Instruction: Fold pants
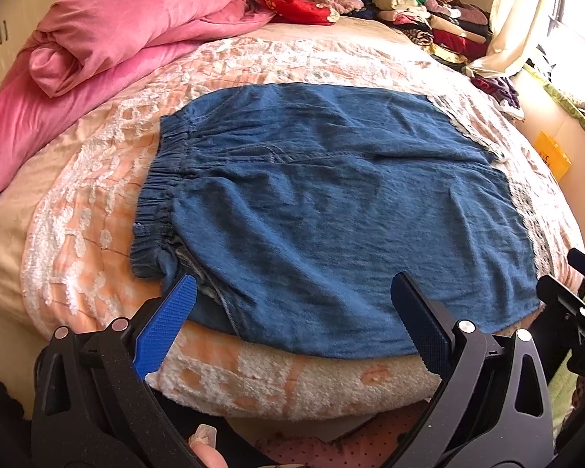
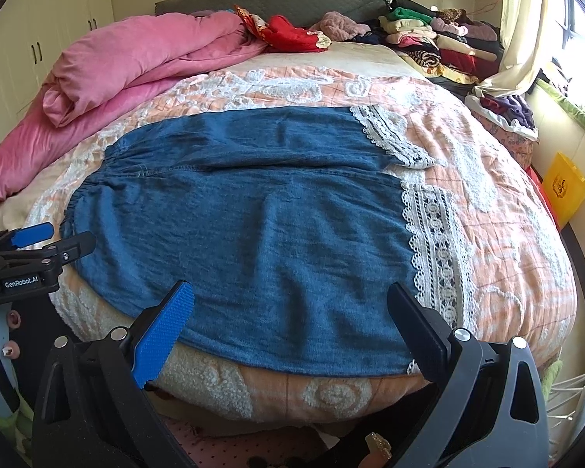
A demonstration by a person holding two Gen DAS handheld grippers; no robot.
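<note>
pants [image 1: 331, 202] spread flat mid-frame for folding; left gripper [image 1: 292, 292] and right gripper [image 2: 290, 296] hover at lower edge, tongs apart, empty.

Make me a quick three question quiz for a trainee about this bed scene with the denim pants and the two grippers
1. True or false: the left gripper is shut on the denim pants.
2. Which end of the pants lies toward the pink blanket: A) the elastic waistband, B) the lace-trimmed hems, C) neither?
3. Fill in: the stack of folded clothes sits on the bed's far ______ corner.

Key
1. False: both its jaws and those of the right gripper stand wide open, with nothing between them.
2. A
3. right
</note>
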